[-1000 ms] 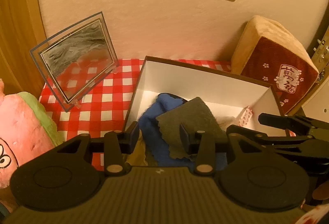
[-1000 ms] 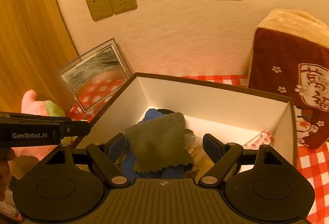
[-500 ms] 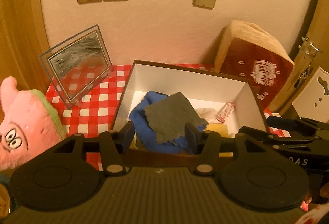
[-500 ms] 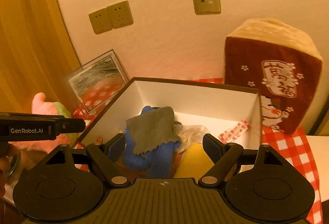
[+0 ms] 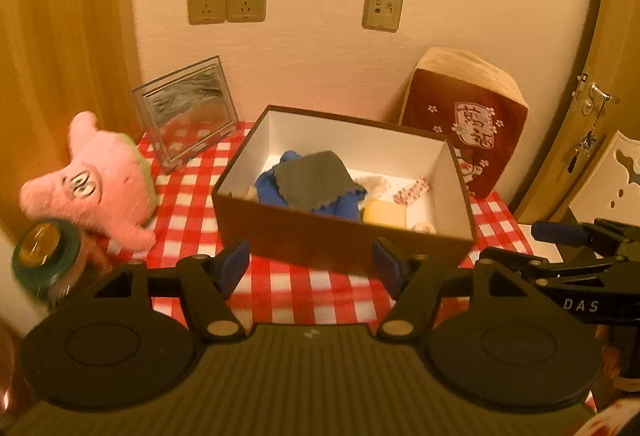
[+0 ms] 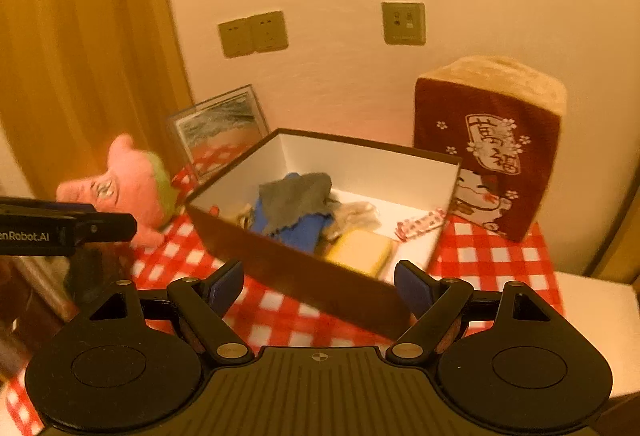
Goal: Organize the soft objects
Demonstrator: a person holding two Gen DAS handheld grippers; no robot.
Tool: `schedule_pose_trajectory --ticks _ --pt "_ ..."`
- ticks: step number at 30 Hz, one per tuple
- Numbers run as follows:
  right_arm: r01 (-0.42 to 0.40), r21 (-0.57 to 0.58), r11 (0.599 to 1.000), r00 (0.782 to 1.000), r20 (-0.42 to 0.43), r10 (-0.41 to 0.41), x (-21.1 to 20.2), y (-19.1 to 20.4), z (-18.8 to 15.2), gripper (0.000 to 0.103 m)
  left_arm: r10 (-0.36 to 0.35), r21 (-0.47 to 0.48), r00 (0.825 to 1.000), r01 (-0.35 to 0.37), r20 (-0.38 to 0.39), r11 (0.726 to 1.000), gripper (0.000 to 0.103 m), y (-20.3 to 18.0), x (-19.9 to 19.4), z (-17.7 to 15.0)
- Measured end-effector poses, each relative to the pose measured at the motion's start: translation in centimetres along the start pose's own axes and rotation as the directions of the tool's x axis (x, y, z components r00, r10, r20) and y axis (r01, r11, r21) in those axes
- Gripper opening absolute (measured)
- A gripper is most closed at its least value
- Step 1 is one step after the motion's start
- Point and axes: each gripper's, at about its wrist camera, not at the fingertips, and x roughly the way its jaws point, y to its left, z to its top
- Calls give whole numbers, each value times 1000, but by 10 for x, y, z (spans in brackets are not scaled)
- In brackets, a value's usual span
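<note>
Box (image 5: 344, 236) at frame centre already holds grey cloth (image 5: 316, 178) on blue cloth (image 5: 340, 206); pink plush (image 5: 100, 180) at left remains on desk (image 5: 280, 288); left hand-held gripper (image 5: 310, 266), just opened, and right hand-held gripper (image 6: 320, 282) both gape empty.

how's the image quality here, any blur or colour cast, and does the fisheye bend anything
Left wrist view: warm orange cast, pink plush toy and jar smeared, door frame bowed. Right wrist view: same cast, softer overall, box near edge and curtain blurred.
</note>
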Motion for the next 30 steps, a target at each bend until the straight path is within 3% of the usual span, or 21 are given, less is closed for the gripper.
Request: schedule_pose_trajectory --ticks 7,15,23,30 --pt "-47 -45 998 999 -22 46 -43 -3 -36 82 59 -54 998 -60 -5 997 76 -28 -51 -45" --pt "-75 -14 997 995 -73 74 -80 -5 -68 82 127 -42 992 -127 -9 991 81 -48 -91 -79" --pt "-78 54 995 991 -109 84 -105 2 -84 82 105 -36 991 -108 -83 993 80 -49 -108 -103" --pt "-15 126 992 990 -136 32 -127 18 -105 82 57 9 992 -56 -117 998 80 -44 -125 -121"
